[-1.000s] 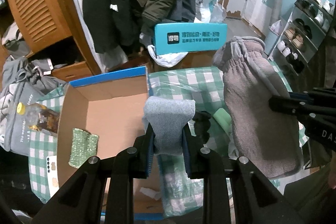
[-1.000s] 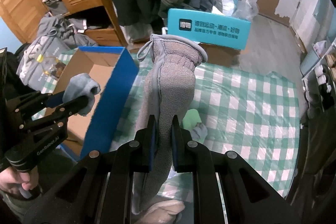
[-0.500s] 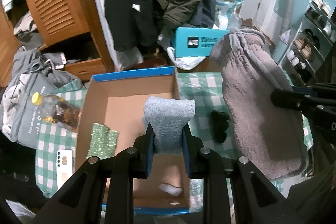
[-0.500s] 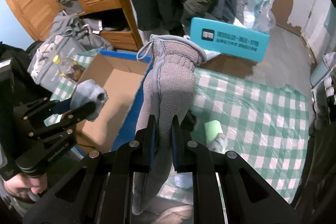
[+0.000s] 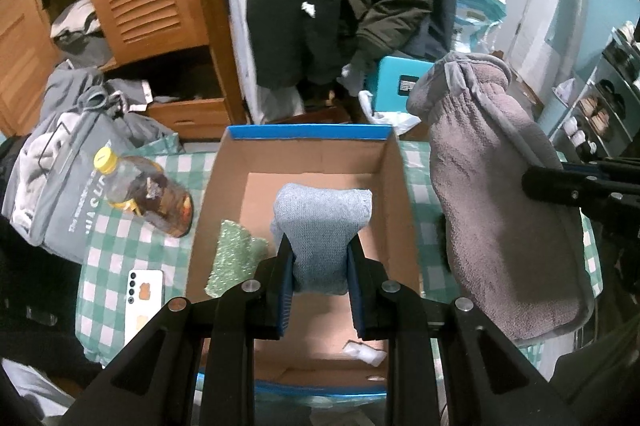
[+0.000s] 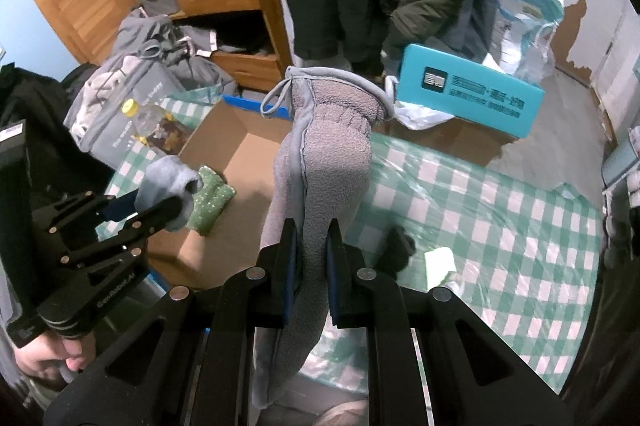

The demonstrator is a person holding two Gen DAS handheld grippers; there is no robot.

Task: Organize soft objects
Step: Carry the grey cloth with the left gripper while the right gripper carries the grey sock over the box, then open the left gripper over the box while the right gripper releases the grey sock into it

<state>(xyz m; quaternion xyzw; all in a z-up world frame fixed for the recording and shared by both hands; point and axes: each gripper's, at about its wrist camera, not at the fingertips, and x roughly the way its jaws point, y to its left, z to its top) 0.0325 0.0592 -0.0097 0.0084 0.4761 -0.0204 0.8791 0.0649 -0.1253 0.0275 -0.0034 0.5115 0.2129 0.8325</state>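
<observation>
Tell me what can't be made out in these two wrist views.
- Left wrist view: the open cardboard box has its near floor hidden by the left gripper and its light blue knitted cloth.
- Right wrist view: the grey fleece mitt hides the box's right wall.
- Teal carton: print too small.

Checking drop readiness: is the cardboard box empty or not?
Not empty. The cardboard box already holds a green sock on its floor, plus a small white scrap near its front edge.

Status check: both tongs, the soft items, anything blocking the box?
Left tongs shut on blue cloth, over cardboard box. Right tongs shut on grey mitt. Green cloth inside; nothing blocking.
</observation>
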